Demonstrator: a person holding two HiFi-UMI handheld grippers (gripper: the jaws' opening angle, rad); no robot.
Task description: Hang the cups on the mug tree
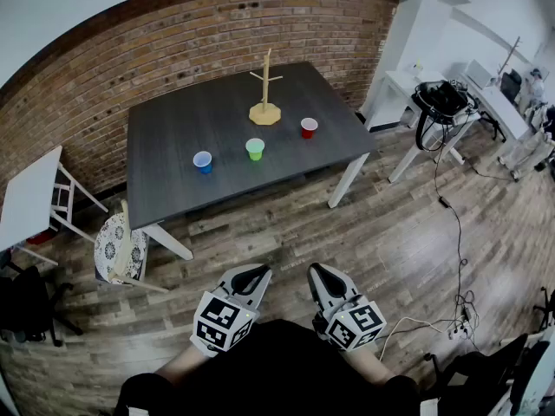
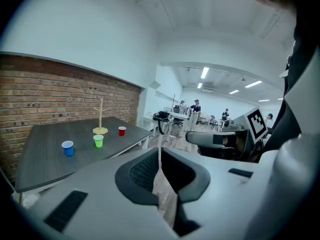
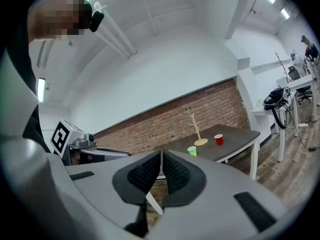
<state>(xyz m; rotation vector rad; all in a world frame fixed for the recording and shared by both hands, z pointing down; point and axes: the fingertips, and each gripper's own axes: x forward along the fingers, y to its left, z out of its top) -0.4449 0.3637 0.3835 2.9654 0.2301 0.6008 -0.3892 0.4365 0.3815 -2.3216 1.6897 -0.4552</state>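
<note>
My left tongs (image 1: 257, 272) and right tongs (image 1: 317, 270) are pressed together, empty, with the green cup (image 1: 255, 149) well apart at about twelve o'clock on the surface (image 1: 173, 120), slightly nearer the left.

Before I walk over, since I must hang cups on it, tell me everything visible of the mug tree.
The mug tree is pale wood: a slim upright post on a flat, polygonal base, with short pegs angled upward near the top. All pegs are bare. It stands on the dark table, toward the brick wall, touching only the tabletop.
</note>
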